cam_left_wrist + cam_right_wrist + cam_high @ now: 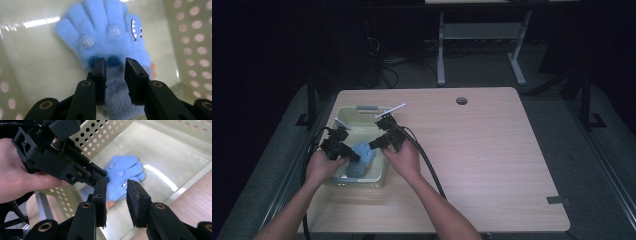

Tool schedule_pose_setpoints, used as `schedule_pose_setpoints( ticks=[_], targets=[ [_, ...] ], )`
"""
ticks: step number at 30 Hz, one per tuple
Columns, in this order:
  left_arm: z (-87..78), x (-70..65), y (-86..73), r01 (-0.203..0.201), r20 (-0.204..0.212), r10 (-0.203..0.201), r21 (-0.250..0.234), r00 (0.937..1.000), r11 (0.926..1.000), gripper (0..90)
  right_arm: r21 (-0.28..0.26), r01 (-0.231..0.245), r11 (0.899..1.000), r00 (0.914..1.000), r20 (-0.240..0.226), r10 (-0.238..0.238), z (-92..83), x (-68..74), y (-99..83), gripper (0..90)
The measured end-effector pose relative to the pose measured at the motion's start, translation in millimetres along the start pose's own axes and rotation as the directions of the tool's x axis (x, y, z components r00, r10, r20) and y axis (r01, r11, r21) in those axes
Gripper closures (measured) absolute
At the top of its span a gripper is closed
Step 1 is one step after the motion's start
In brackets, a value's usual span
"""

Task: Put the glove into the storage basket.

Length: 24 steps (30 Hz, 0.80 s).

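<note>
Glove [107, 47] fingertips cut off at top edge; cuff behind tongs.

The glove [105, 42] is made of fuzzy knitted cloth, soft and matt. The basket [175, 152] is formed of smooth pale plastic, its floor glossy with light reflected, its walls perforated. The tabletop [482, 145] is finished in a light wood grain with a dull sheen. The fingers [100, 75] are moulded of matt black plastic, with rough-textured pads.

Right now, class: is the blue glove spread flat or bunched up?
Spread flat: the blue glove lies on the basket floor, fingers fanned apart.
</note>
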<state>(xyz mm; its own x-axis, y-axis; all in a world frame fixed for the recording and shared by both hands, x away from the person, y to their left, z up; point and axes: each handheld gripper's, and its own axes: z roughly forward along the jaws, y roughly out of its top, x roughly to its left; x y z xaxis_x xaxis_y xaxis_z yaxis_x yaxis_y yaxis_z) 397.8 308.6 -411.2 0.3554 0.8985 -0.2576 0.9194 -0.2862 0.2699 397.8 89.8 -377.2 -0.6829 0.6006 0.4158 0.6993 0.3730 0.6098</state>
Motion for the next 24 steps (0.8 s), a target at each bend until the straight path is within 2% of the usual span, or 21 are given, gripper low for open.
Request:
schedule_pose_setpoints(
  ticks=[2,3,5,7,8,9,12,13,18,20,22,24],
  targets=[
    [-3.7,0.5,-0.5,0.003,0.004,-0.003,-0.021,1.0000,0.9998,65.2,0.002,0.003,1.000,1.0000,-0.001,-0.003,-2.1,-0.9,0.2,68.5],
    [-6.4,0.6,-1.3,0.017,0.013,-0.016,-0.049,0.9998,0.9986,64.2,0.002,0.000,1.000,1.0000,-0.001,0.000,-2.9,-1.0,0.2,68.3],
    [-10.1,1.5,-1.8,0.025,0.031,-0.023,-0.073,0.9993,0.9970,61.7,-0.008,0.005,1.000,1.0000,-0.001,-0.005,-4.3,-2.0,-0.2,66.9],
    [-13.3,2.3,-2.5,0.018,0.037,-0.015,-0.090,0.9992,0.9957,59.2,-0.010,0.000,1.000,1.0000,-0.001,0.000,-5.3,-2.7,-1.1,65.3],
    [-14.4,3.1,-2.7,-0.002,0.032,0.005,-0.095,0.9995,0.9955,58.1,-0.005,-0.001,1.000,1.0000,0.003,0.001,-5.6,-3.2,-1.3,64.3],
    [-14.7,2.4,-3.1,0.009,0.044,-0.004,-0.107,0.9990,0.9942,57.0,-0.002,-0.002,1.000,1.0000,0.001,0.002,-6.1,-4.0,-1.4,63.5],
    [-18.5,1.3,-4.0,0.010,0.059,-0.003,-0.132,0.9983,0.9913,54.6,-0.008,-0.005,1.000,1.0000,0.005,0.005,-9.8,-6.9,-2.4,62.3],
    [-19.6,0.6,-4.2,0.028,0.072,-0.017,-0.156,0.9972,0.9874,54.5,-0.006,-0.007,1.000,0.9999,0.007,0.007,-10.8,-7.1,-2.5,61.8],
    [-23.1,3.2,-4.8,0.036,0.080,-0.022,-0.174,0.9966,0.9840,52.8,-0.011,-0.004,1.000,0.9998,0.021,0.004,-16.2,-10.4,-2.4,60.1],
    [-23.9,3.9,-5.0,0.048,0.103,-0.030,-0.179,0.9943,0.9827,51.0,-0.015,-0.004,1.000,0.9999,0.015,0.004,-18.8,-11.8,-2.4,58.6],
    [-27.4,4.6,-5.4,0.043,0.115,-0.022,-0.186,0.9931,0.9816,48.0,-0.014,-0.004,1.000,0.9998,0.020,0.004,-21.9,-13.1,-2.8,55.8],
    [-29.8,3.1,-5.5,0.049,0.122,-0.024,-0.205,0.9922,0.9776,47.9,-0.020,-0.003,1.000,0.9995,0.031,0.004,-26.5,-14.8,-3.1,55.2]
  ],
)
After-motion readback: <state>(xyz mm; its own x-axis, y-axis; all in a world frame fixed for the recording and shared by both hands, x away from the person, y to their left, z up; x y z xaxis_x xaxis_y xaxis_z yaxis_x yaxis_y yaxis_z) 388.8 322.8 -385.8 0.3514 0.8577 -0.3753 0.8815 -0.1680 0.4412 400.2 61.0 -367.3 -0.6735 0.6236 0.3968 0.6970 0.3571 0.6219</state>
